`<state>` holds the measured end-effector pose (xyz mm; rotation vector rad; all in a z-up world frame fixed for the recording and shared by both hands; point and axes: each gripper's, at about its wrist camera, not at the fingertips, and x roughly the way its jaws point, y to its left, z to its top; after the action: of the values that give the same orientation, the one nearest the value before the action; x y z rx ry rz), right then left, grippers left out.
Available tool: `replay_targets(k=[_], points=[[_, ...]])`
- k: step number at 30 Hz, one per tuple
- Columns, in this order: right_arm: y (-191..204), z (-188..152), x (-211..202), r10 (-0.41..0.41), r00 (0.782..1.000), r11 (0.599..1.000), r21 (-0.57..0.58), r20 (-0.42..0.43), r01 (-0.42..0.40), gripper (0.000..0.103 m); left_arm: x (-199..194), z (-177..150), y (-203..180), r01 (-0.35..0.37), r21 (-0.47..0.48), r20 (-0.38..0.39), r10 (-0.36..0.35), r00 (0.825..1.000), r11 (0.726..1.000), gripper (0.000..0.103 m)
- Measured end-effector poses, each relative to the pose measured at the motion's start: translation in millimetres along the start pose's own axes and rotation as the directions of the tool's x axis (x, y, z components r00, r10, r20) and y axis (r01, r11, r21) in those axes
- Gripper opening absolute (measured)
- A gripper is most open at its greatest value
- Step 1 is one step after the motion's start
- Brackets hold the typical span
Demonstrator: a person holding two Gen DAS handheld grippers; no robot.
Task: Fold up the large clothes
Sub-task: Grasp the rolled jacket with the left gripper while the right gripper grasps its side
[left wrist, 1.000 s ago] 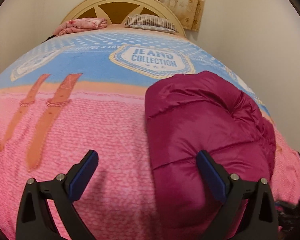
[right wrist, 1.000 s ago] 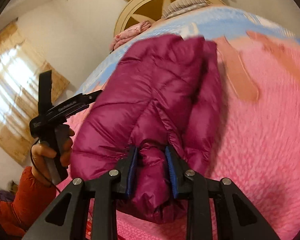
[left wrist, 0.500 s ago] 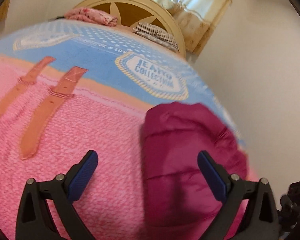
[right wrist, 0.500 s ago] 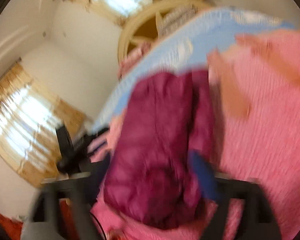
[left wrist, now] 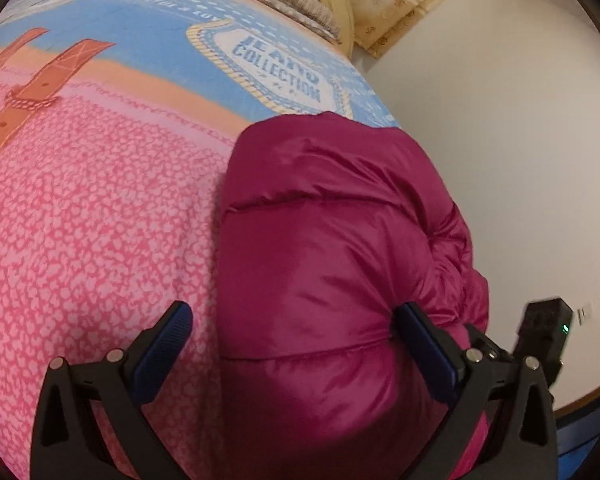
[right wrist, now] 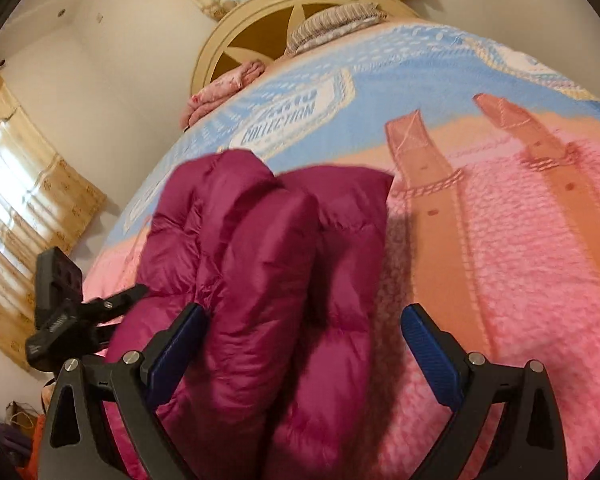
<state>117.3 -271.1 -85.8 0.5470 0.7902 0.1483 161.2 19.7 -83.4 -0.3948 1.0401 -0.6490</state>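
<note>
Pressing flat seems next: magenta quilted puffer jacket (right wrist: 268, 280) lies bundled on the pink-and-blue blanket (right wrist: 520, 240), near edge. Right gripper (right wrist: 304, 356) and left gripper (left wrist: 296, 344) both gape wide, gripping nothing; smooth evenly, avoid snagging.

Left gripper (left wrist: 296, 344): jaws spread wide, blue pads apart, tilted downward; right-hand pad touches magenta puffer jacket (left wrist: 332, 240), nothing clamped between pads. Right gripper (right wrist: 304, 344): jaws wide apart, angled downward, jacket bulk between fingers, no squeeze visible. Left gripper (right wrist: 76, 316) seen from right wrist at left edge. Hands, arms not visible.
</note>
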Motion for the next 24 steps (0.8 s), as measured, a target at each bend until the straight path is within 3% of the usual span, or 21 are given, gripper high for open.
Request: replay_targets(k=[4,8,15,24], points=[[0.1,-3.5,7.5,0.011,0.999,1.0,-0.029,0.032,-0.01,0.098,4.9,-0.9,-3.6,0.051,0.04,-0.02,-0.051,0.999,0.998,0.103],[14.4,-12.5,14.7,-0.038,0.999,0.994,-0.104,0.037,0.041,0.097,12.6,-3.4,-13.4,0.005,0.109,0.005,-0.005,1.0,0.994,0.103],[36.9,-20.0,19.9,-0.085,0.996,0.982,-0.17,0.023,0.088,0.069,20.4,-7.6,-21.3,-0.057,0.204,0.042,0.049,0.998,0.977,0.101],[45.6,-24.7,20.3,-0.131,0.991,0.972,-0.193,0.032,0.135,0.063,17.4,-13.9,-20.2,-0.094,0.234,0.061,0.082,0.995,0.968,0.096]])
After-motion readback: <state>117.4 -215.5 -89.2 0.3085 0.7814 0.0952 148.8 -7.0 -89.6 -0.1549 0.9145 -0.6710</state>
